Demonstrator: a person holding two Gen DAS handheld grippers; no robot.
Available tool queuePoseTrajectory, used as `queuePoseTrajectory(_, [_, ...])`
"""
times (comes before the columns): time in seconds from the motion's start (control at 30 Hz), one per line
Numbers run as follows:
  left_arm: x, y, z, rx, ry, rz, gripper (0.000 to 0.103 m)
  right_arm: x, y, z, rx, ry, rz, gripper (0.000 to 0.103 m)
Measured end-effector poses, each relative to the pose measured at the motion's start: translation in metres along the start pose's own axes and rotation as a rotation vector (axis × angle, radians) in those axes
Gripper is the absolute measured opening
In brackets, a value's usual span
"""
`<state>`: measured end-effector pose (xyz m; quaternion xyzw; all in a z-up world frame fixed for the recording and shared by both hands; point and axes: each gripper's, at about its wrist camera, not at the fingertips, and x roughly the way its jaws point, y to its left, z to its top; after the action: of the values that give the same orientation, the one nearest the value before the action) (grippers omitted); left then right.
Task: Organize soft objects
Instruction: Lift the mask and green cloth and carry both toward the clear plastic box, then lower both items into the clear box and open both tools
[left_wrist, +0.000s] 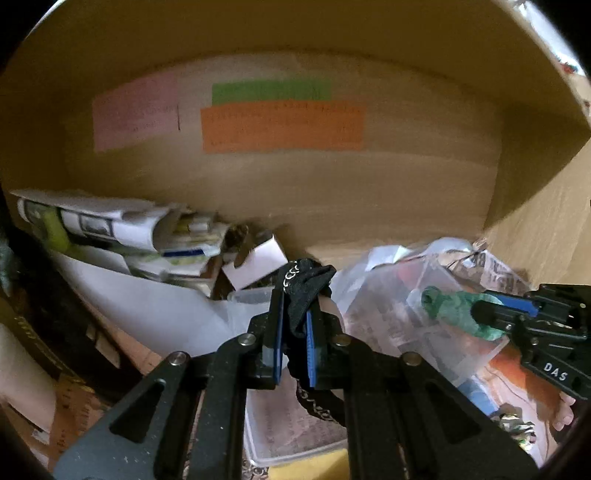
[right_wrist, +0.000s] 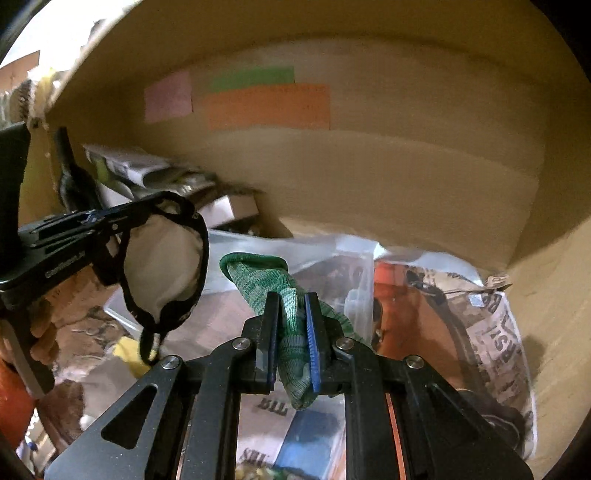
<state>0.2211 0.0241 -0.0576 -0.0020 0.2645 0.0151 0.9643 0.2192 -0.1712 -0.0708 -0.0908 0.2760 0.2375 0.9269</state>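
Both items look light and limp: left gripper (left_wrist: 295, 325) is clamped on the black-trimmed garment (left_wrist: 304, 291), right gripper (right_wrist: 291, 332) on the green sock (right_wrist: 266, 277), each pinched mid-fabric, ends drooping.

Left gripper (left_wrist: 295, 332) clamped on black cloth (left_wrist: 304, 291) — held over clear plastic tub (left_wrist: 295, 435). Right gripper (left_wrist: 517, 314) at right edge pinches green sock (left_wrist: 454, 306). Cardboard box wall (left_wrist: 406, 184) behind — paper clutter (left_wrist: 110, 229) left.

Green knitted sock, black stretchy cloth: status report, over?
Left tool shut on black stretchy cloth. Right tool shut on green knitted sock. Clutter below.
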Motion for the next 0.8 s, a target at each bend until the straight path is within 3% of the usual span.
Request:
queuePoseTrajectory(0.33, [0.051, -0.002, -0.017, 0.012, 0.206, -0.046, 0.009, 0.049, 0.006, -0.003, -0.072, 0.166, -0.002, 0.012])
queuePoseTrajectory(0.53, [0.061, -0.001, -0.024, 0.001, 0.267, -0.067, 0.012, 0.063, 0.005, -0.01, -0.065, 0.227, 0.034, 0.012])
queuePoseTrajectory(0.63, [0.056, 0.004, -0.025, -0.015, 0.28, -0.083, 0.021, 0.059, 0.003, -0.011, -0.064, 0.226, 0.039, 0.018])
queuePoseTrajectory(0.8, [0.039, 0.008, -0.018, -0.035, 0.243, -0.093, 0.051, 0.045, 0.005, -0.005, -0.076, 0.172, 0.004, 0.036])
